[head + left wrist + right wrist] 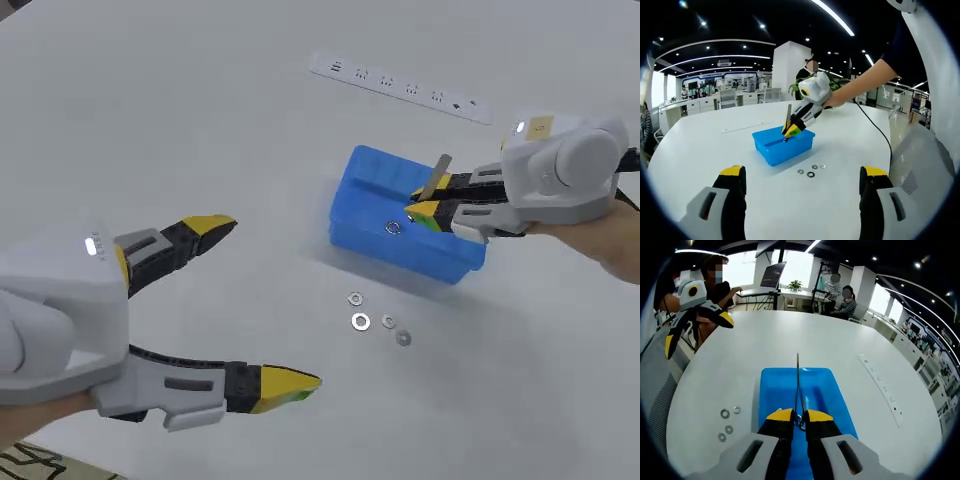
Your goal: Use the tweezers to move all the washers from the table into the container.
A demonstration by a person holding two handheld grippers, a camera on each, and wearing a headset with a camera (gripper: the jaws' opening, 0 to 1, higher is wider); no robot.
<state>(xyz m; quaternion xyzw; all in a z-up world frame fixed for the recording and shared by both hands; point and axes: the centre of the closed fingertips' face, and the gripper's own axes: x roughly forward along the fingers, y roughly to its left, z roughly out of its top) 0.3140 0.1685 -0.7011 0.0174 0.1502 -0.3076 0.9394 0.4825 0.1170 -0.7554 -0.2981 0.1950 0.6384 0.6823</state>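
Looking down in the head view, the right tool [428, 212] hangs over the blue container [380, 250], jaws pressed together on the tweezers [437, 176], whose grey shank stands up past the yellow tips. One washer [392, 228] shows just ahead of those tips, within the container's outline. The loose washers [361, 321] — four, in a small cluster — lie on the tabletop [200, 100] just beside the container's long wall, well ahead of the left tool [262, 300], which is spread wide and holds nothing. In the left gripper view the cluster sits straight out between that tool's open jaws, with the container and the right tool beyond it. In the right gripper view the cluster lies off to the tool's left, a little behind its tips, so the next pick probably calls for a swing left and down. The tweezers' points are hidden by the jaws — whether the small ring there is pinched or lying loose I cannot tell.
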